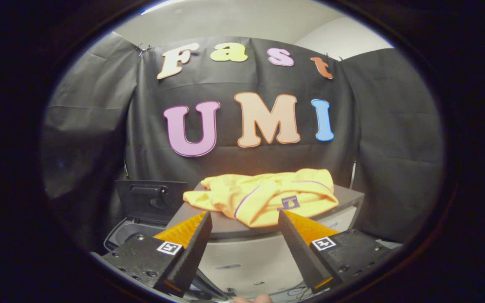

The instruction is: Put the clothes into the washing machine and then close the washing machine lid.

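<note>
A yellow garment (263, 195) with thin purple trim and a small dark patch lies crumpled on top of a grey box-like unit (246, 248). My gripper (244, 219) hangs open just in front of it, its fingers (196, 235) spread to either side of the cloth's near edge, with nothing between them. To the left of the unit and lower down is the washing machine (131, 231), its dark lid (150, 198) standing raised behind the opening. Only part of the drum's rim shows beyond the left finger.
Black cloth walls close the booth behind and on both sides. The grey unit's pale front panel (242, 261) faces me below the fingers. A fingertip of a person's hand (253, 299) shows at the very bottom.
</note>
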A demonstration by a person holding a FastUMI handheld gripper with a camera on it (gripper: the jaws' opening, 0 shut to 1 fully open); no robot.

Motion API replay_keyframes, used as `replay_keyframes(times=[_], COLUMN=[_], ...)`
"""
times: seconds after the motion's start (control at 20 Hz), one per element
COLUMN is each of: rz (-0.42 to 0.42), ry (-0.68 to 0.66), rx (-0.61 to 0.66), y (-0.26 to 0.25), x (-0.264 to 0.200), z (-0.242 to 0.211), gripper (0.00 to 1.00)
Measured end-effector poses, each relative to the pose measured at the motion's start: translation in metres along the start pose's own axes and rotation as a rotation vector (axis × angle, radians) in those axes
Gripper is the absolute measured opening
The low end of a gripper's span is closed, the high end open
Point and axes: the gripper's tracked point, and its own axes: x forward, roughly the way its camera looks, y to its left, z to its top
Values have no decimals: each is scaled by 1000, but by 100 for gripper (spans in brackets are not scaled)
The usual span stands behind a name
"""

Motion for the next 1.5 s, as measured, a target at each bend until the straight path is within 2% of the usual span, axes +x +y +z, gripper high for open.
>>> replay_keyframes(times=[0.3, 0.6, 0.75, 0.85, 0.95, 1.1, 1.2, 1.25, 1.45, 1.5], rz=[-9, -95, -119, -124, -121, -95, -92, -94, -156, -164], ry=[116, 273, 392, 451, 412, 438, 427, 424, 423, 449], rx=[-39, -69, -59, -79, -68, -32, -49, -73, -215, -228], y=[-26, -64, -72, -74, -72, -71, -70, -69, -62, -57], x=[66, 118, 128, 132, 140, 138, 139, 138, 138, 137], z=[22, 4, -23, -39, -30, -40, -36, -35, -27, -31], gripper=[97, 98, 98, 92, 91, 83, 67, 54, 14, 9])
